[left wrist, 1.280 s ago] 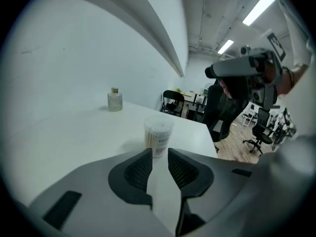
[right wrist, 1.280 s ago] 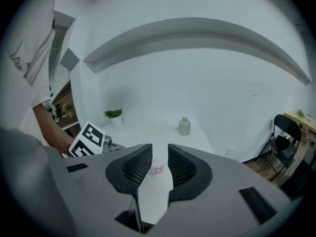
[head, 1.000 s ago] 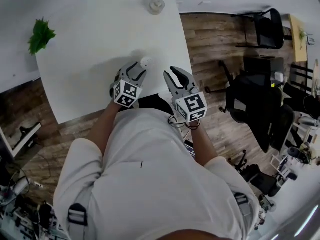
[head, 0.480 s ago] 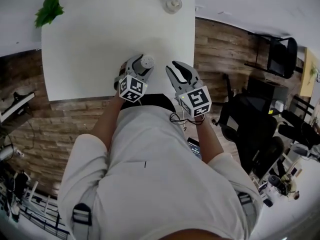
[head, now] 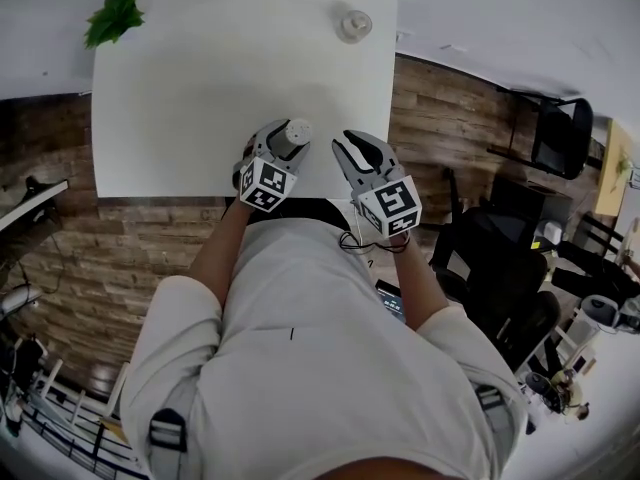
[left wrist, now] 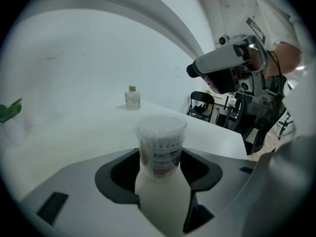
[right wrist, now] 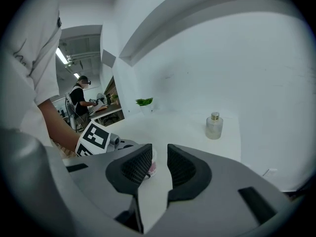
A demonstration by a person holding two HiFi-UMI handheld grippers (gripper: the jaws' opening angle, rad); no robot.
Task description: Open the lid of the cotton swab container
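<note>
The cotton swab container (head: 293, 130), a small clear tub packed with white swabs and with its lid on, stands upright near the white table's (head: 200, 78) front edge. In the left gripper view the container (left wrist: 161, 142) sits between the jaws, which are spread wide and do not press on it. My left gripper (head: 283, 140) is open around it. A little to the right, my right gripper (head: 353, 146) hovers with its jaws slightly apart and nothing between them. The right gripper view shows the container (right wrist: 152, 163) just past the left jaw.
A small glass bottle (head: 354, 24) stands at the table's far right edge, and a green plant (head: 113, 13) at its far left corner. Right of the table are wooden floor and black chairs (head: 555, 138). The person stands against the table's front edge.
The left gripper's jaws have spread apart around the container, which stays upright on the table. The right gripper keeps its place and gap. The head view has shifted slightly.
</note>
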